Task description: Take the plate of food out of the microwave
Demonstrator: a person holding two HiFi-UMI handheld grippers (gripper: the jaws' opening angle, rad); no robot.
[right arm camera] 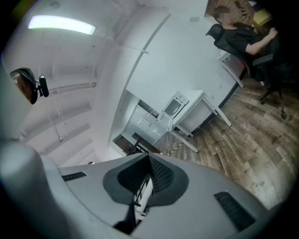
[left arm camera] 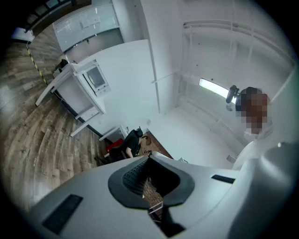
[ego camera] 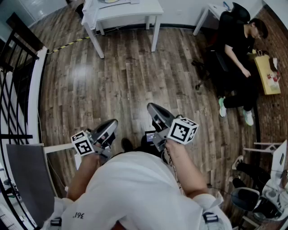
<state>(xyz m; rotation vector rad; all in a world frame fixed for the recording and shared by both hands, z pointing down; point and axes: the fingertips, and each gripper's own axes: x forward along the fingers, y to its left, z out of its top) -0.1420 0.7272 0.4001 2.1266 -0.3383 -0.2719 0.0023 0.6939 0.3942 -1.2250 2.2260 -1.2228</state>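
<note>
Jaws closed together and empty are shown on both sides. In the head view, the left gripper [ego camera: 109, 127] and the right gripper [ego camera: 156, 111] are carried level, well short of the plain white rectangular table [ego camera: 135, 9], probably only for walking. In the left gripper view, then the right gripper view, the tips are seen to meet. No plate of food is seen.

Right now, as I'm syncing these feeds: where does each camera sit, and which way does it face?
Head view: on the person's head, facing steeply down at the brown wooden plank floor; the white-shirted torso, left gripper and right gripper show.
Left gripper view: on the left gripper, rolled sideways, facing the white rectangular table; its shut grey jaws show.
Right gripper view: on the right gripper, facing that table; its shut jaws show.
Shared: both gripper views show the seated person in black.
</note>
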